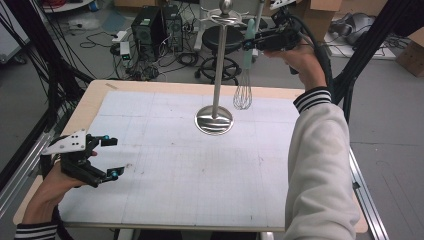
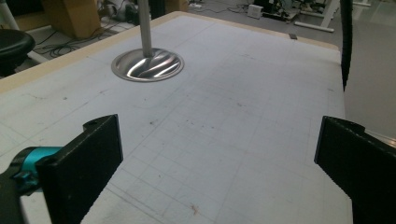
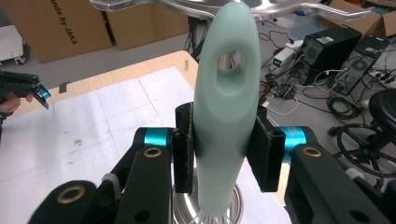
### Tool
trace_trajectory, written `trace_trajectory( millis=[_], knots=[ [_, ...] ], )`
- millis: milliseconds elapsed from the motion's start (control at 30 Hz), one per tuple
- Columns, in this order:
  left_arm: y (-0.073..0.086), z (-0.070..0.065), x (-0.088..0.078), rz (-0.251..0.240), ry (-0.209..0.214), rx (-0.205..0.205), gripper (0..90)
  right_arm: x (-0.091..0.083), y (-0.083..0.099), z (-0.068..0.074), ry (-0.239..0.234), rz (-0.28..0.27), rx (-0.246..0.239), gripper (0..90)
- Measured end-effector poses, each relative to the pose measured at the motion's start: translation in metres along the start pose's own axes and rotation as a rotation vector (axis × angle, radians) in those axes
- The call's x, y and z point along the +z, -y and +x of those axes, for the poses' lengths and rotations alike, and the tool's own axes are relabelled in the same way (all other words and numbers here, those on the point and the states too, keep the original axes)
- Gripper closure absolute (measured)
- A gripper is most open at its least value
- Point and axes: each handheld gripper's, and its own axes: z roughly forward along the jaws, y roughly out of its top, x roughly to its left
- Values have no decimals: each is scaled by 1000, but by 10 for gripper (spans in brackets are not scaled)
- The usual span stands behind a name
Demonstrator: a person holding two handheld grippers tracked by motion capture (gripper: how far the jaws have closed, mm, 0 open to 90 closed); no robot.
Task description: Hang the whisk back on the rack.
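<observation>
Near the tabletop's [image 1: 150,200] left edge, the left gripper [image 1: 111,157] hovers low with its jaws spread wide and nothing between them. Toward the far edge, about midway across, stands the steel utensil stand [image 1: 215,100], its hooks [image 1: 235,17] at the top. Just to its right, the right gripper [image 1: 248,44] holds the whisk [image 1: 246,65] high by its pale green handle [image 3: 227,116], jaws clamped tight on it, wire end hanging down. The handle's hole [image 3: 231,60] sits just below a hook arm. The likely trouble is that the hole misses the hook tip, or the whisk knocks the post and rocks the stand.
</observation>
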Motion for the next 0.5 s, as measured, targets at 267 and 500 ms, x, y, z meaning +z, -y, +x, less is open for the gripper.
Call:
trace_trajectory(
  millis=[267,500],
  knots=[
    [0,0,0,-1,0,-2,17,7,0,-4,-6,-1,-1,659],
    [1,1,1,4,-2,-1,17,10,0,-4,-13,-5,-10,659]
  ],
)
